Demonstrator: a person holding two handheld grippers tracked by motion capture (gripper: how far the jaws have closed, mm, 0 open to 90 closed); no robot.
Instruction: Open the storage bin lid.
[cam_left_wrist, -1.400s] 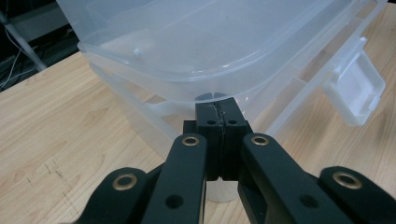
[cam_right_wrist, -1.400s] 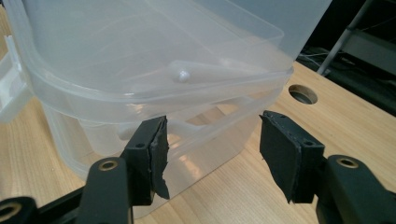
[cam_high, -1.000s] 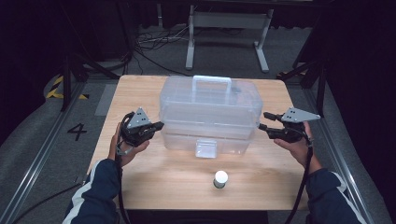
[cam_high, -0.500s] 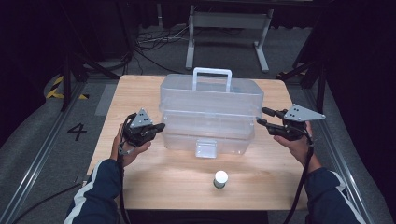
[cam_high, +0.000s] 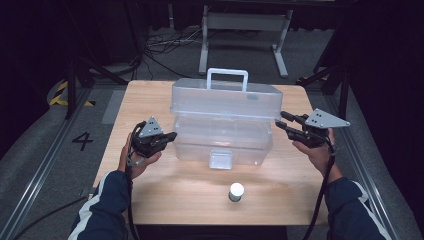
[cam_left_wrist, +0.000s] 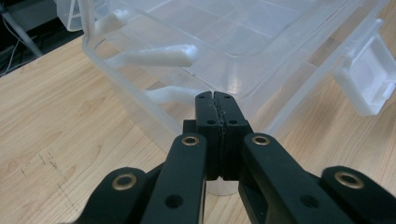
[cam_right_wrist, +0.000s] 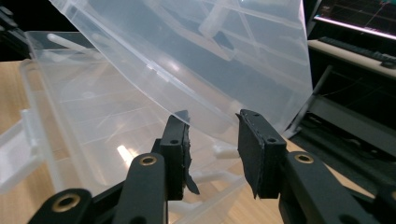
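A clear plastic toolbox (cam_high: 222, 137) stands mid-table, its lid (cam_high: 225, 100) with a white handle (cam_high: 227, 74) lifted off the base. My left gripper (cam_high: 172, 135) is shut with nothing in it, tips against the box's left wall. In the left gripper view the jaws (cam_left_wrist: 216, 95) meet at the base's rim (cam_left_wrist: 140, 93). My right gripper (cam_high: 280, 120) is at the lid's right end. In the right gripper view its jaws (cam_right_wrist: 212, 126) have just been closing, with the lid's edge (cam_right_wrist: 196, 56) between them and a gap still showing.
A small bottle with a white cap (cam_high: 236, 191) stands on the wooden table (cam_high: 150, 100) near the front edge. The box's front latch (cam_high: 221, 159) hangs open. Cables and a metal stand lie on the floor beyond the table.
The lid has lifted away from the base. The right gripper has edged in toward the lid's end and its jaws have narrowed. The left gripper has stayed put.
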